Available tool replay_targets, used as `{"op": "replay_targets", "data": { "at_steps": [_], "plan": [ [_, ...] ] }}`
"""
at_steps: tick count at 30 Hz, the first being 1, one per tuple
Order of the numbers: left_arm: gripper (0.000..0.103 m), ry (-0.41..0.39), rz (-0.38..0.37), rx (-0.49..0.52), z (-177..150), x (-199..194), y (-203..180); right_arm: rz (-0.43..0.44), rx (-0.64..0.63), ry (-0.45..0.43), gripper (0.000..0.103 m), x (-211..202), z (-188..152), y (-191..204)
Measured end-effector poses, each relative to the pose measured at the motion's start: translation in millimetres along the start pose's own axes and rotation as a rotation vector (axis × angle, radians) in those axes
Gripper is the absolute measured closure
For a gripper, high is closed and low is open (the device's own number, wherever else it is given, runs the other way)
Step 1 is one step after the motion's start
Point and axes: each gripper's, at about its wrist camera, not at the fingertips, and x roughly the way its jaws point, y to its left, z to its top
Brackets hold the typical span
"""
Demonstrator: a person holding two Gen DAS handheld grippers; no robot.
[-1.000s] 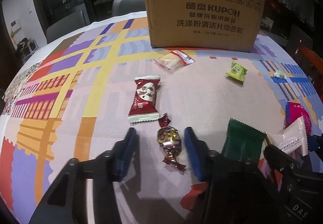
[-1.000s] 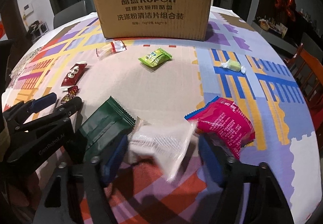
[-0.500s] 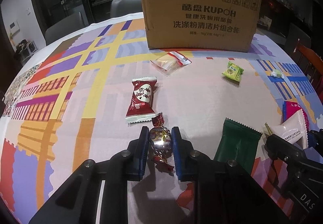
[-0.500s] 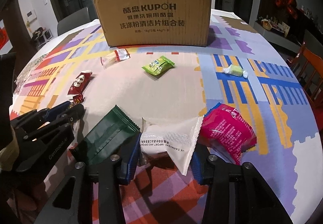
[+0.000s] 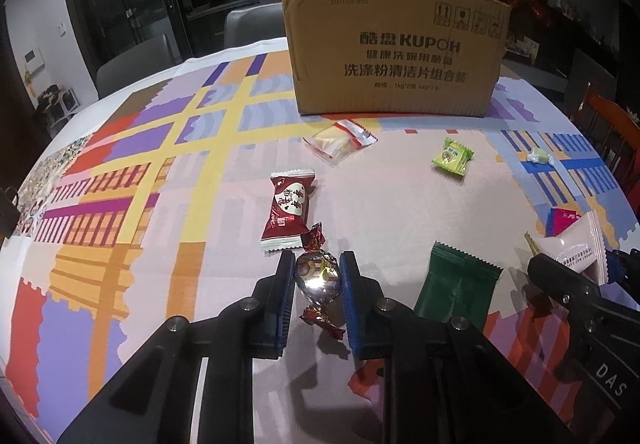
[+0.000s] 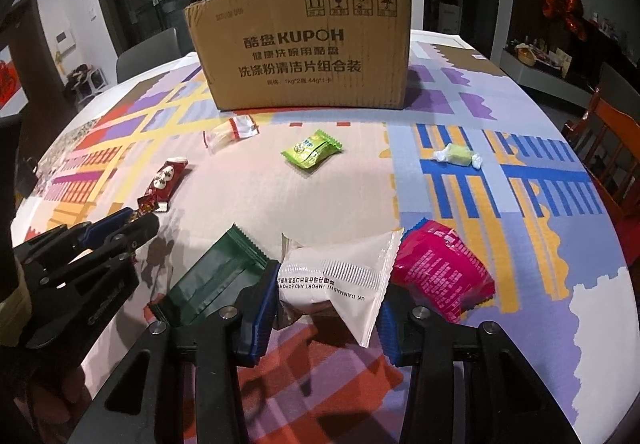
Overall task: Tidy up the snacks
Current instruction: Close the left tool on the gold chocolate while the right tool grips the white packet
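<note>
**Two grips closed, two snacks in hand**

Both of our grippers have gone from spread wide a second ago to clamped. Our left gripper [image 5: 316, 284] pinches the foil-wrapped twist candy [image 5: 318, 276], just near of the dark red sachet [image 5: 289, 209]. Our right gripper [image 6: 326, 308] squeezes the white pillow packet [image 6: 340, 276], between the dark green pouch [image 6: 216, 276] and the pink packet [image 6: 440, 276]. We judge the far brown cardboard box [image 6: 300, 48] the destination; lifting comes next.

We are gripping a white snack packet [image 6: 340, 280] between the right gripper [image 6: 326, 308] fingers, with a green packet [image 6: 216, 276] lying just left, a pink packet [image 6: 440, 272] just right, and the cardboard box [image 6: 304, 48] standing beyond.
</note>
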Motion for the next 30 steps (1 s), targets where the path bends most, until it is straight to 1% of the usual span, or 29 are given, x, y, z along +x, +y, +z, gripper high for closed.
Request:
{"op": "replay_targets", "data": {
  "at_steps": [15, 30],
  "plan": [
    [0.08, -0.044, 0.019, -0.013, 12.9, -26.2, 2.5, 0.015, -0.002, -0.056, 0.059, -19.6, 12.1, 1.1],
    [0.08, -0.056, 0.026, -0.024, 32.2, -33.9, 1.5, 0.017, -0.016, -0.114, 0.059, -32.0, 34.8, -0.9]
  ]
}}
